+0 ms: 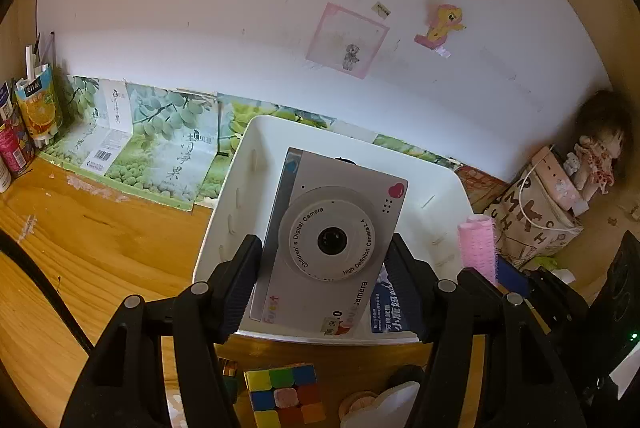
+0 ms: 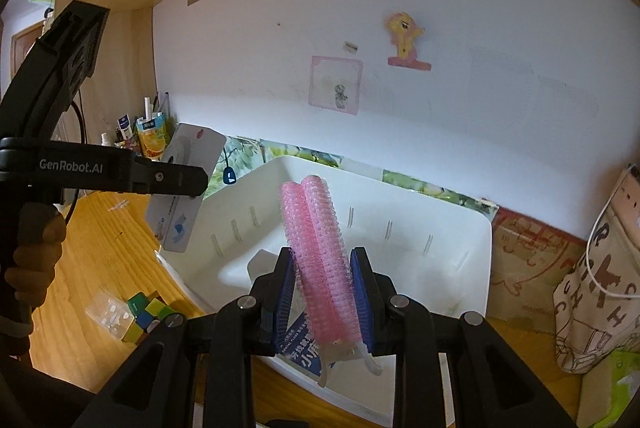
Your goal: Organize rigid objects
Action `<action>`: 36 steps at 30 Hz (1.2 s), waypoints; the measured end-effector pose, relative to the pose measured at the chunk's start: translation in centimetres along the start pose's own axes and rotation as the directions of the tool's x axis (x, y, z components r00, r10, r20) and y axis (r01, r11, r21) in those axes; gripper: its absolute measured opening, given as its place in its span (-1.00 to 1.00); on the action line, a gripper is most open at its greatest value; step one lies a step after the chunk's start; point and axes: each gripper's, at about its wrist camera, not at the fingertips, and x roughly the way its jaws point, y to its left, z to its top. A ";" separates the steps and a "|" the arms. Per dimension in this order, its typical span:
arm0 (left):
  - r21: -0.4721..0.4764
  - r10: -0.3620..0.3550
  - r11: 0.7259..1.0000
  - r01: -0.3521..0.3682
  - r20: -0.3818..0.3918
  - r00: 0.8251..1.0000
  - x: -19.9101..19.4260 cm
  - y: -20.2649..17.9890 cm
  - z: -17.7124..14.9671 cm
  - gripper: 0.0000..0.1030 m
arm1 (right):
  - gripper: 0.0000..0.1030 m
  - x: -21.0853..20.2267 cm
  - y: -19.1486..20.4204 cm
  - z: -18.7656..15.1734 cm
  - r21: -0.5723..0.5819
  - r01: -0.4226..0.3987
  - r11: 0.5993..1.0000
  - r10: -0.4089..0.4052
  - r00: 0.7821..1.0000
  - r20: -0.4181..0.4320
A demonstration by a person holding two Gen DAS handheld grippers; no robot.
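Black jaws of the left gripper [image 1: 324,268] clamp a grey children's digital camera [image 1: 332,232] by its sides, above the white plastic bin [image 1: 224,216]; the right gripper [image 2: 322,292], blue-padded, is closed on a pair of pink mesh hair rollers [image 2: 316,252] over the same bin, at the camera's 3 o'clock; released together, they could collide, and the camera might land lens-down on the blue packet [image 1: 390,308] inside; a multicoloured puzzle cube [image 1: 284,396] waits on the wooden surface [image 1: 88,236].

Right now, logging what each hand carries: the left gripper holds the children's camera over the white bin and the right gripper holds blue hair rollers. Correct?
Not quite. The hair rollers in the right gripper are pink, as the right wrist view shows. The left gripper does hold the children's camera over the white bin.
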 end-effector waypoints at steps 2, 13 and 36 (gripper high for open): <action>0.002 0.004 1.000 -0.004 -0.001 1.000 0.2 -0.1 0.0 0.29 | -0.45 0.1 -0.3 -0.1 0.009 0.002 1.000 -0.002 1.000 -0.004; 0.002 0.034 0.999 -0.034 -0.048 0.998 1.0 -0.2 -0.2 0.30 | -0.30 0.4 -0.7 -0.2 0.034 0.006 0.999 -0.006 1.000 -0.023; -0.035 0.027 0.999 -0.021 0.177 0.984 -7.8 0.4 0.7 0.69 | 0.57 -5.0 1.1 1.5 0.061 0.000 0.998 -0.004 0.998 0.066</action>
